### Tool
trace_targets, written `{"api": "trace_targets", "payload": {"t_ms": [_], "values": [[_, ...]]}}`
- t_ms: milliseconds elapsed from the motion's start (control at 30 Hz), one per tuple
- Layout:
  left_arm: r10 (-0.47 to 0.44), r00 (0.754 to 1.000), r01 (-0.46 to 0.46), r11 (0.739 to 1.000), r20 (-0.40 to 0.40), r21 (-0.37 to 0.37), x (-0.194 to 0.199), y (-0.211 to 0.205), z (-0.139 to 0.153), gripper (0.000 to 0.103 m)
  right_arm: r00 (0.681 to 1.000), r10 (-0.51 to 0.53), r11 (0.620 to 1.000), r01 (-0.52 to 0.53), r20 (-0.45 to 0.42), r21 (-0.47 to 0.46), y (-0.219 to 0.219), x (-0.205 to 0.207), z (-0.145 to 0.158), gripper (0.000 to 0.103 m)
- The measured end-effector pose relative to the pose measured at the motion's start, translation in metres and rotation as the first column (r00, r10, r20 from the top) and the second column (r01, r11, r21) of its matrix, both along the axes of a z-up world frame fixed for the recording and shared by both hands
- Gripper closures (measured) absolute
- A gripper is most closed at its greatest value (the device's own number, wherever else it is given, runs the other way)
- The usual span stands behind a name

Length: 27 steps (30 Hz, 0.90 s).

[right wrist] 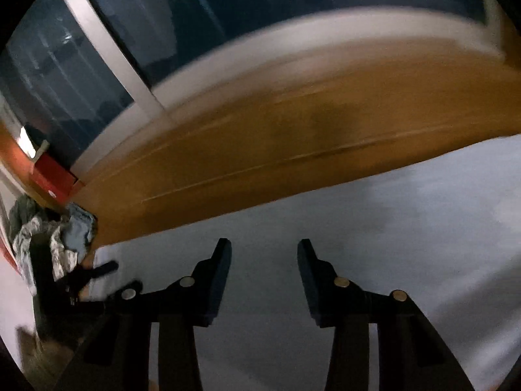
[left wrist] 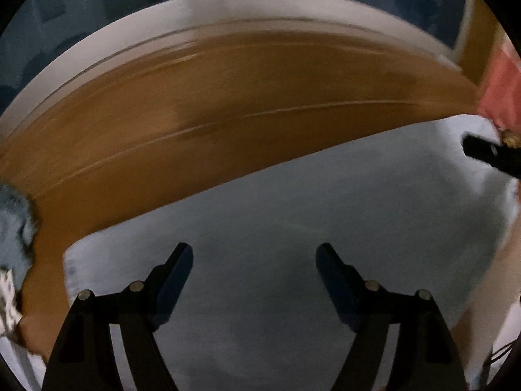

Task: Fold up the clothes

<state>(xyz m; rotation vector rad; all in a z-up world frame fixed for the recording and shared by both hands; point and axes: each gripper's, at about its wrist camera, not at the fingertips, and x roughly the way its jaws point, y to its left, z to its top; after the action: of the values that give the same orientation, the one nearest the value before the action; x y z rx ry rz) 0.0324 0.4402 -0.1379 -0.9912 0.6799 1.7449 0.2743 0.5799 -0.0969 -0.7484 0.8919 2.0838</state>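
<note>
On the wooden table (left wrist: 228,104), a pale blue-grey cloth (left wrist: 276,228) lies spread flat, its far edge running straight across the boards. I take this for the garment under work, though the blur hides any seams or folds. My left gripper (left wrist: 254,257) hangs over the cloth's near part, fingers apart and empty. My right gripper (right wrist: 264,254) hangs over the same cloth, also spread with nothing between its fingers. I judge both are held low and parted so as to be ready to take an edge. Left of the cloth, at the table's end, sits a heap of clothes (right wrist: 55,238), apparently kept clear of the working area. Whether the cloth is already folded, I cannot tell.
</note>
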Motion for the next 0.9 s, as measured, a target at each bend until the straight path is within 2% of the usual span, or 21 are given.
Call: {"api": "trace_targets", "payload": {"t_ms": [100,200,300,433,467,500,667,800,900], "values": [[-0.089,0.996,0.089,0.996,0.010,0.020,0.039,0.036,0.003,0.027,0.998,0.013,0.999,-0.016,0.058,0.043,-0.022,0.031,0.002,0.060],[-0.178,0.984,0.177,0.983,0.018,0.040,0.078,0.071,0.006,0.027,0.987,0.013,0.994,-0.029,0.158,0.101,-0.041,0.044,-0.009,0.060],[-0.264,0.964,0.262,0.963,0.024,0.060,0.117,0.107,0.010,0.027,0.974,0.031,0.993,-0.055,0.223,0.102,-0.054,0.034,-0.031,0.060],[-0.310,0.951,0.310,0.951,-0.018,-0.001,0.143,0.143,-0.006,0.027,0.955,0.048,0.990,-0.083,0.292,0.110,-0.067,0.038,-0.050,0.061],[-0.319,0.947,0.319,0.948,-0.030,-0.019,0.149,0.151,-0.011,0.027,0.954,0.050,0.989,-0.087,0.294,0.116,-0.069,0.038,-0.051,0.061],[-0.314,0.948,0.312,0.949,-0.046,-0.047,0.151,0.158,-0.017,0.022,0.954,0.051,0.989,-0.090,0.294,0.119,-0.071,0.040,-0.051,0.061],[-0.285,0.959,0.285,0.958,-0.001,-0.026,0.146,0.158,-0.020,0.020,0.965,0.051,0.992,-0.080,0.258,0.102,-0.078,0.052,-0.050,0.060],[-0.302,0.952,0.301,0.953,-0.042,-0.029,0.150,0.157,-0.019,0.019,0.972,0.034,0.997,-0.048,0.234,0.056,-0.087,0.053,-0.050,0.060],[-0.325,0.943,0.324,0.946,-0.070,-0.027,0.152,0.157,-0.018,0.018,0.968,-0.003,0.999,-0.009,0.249,0.044,-0.097,0.060,-0.052,0.061]]}}
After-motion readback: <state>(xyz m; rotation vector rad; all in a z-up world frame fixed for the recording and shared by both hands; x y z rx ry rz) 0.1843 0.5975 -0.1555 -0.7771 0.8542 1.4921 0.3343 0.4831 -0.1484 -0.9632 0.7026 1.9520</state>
